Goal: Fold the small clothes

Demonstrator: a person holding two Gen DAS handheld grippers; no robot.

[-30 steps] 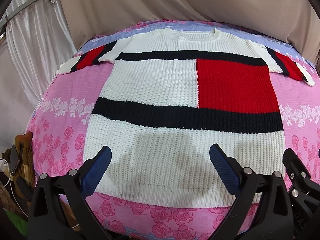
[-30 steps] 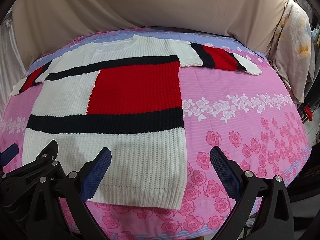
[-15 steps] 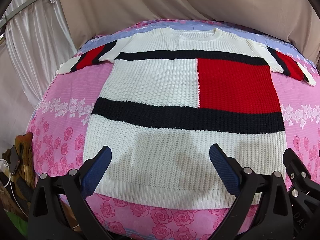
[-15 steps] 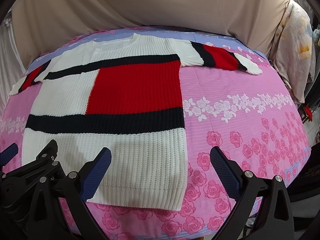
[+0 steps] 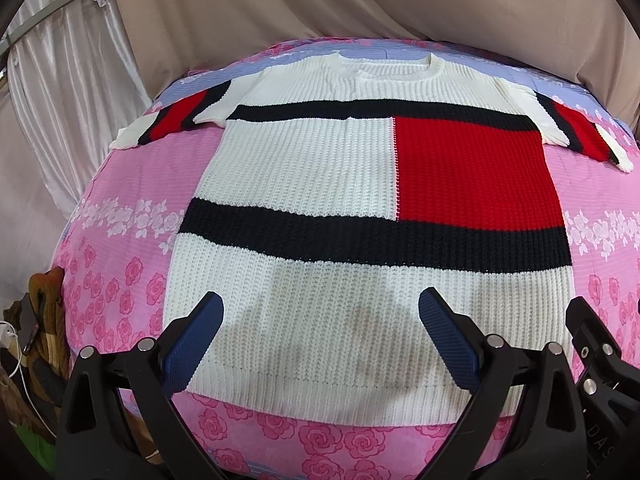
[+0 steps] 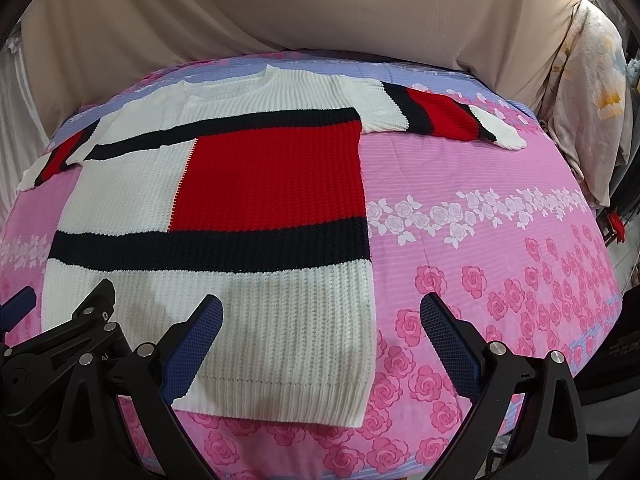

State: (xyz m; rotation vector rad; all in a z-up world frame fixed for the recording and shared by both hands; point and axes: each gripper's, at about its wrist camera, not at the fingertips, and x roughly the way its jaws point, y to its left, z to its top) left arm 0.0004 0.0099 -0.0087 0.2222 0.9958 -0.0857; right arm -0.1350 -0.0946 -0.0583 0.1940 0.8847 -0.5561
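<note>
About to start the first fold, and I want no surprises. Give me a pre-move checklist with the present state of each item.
1. Sweater lies flat, front up, body unwrinkled: ok.
2. Both sleeves spread out to the sides, left sleeve and right sleeve: ok.
3. Left gripper open and holding nothing: ok.
4. Right gripper open and holding nothing: ok.
5. Hem fully on the bedsheet, not hanging over the near edge: ok.
6. Nothing tucked under the sweater: cannot tell.
</note>
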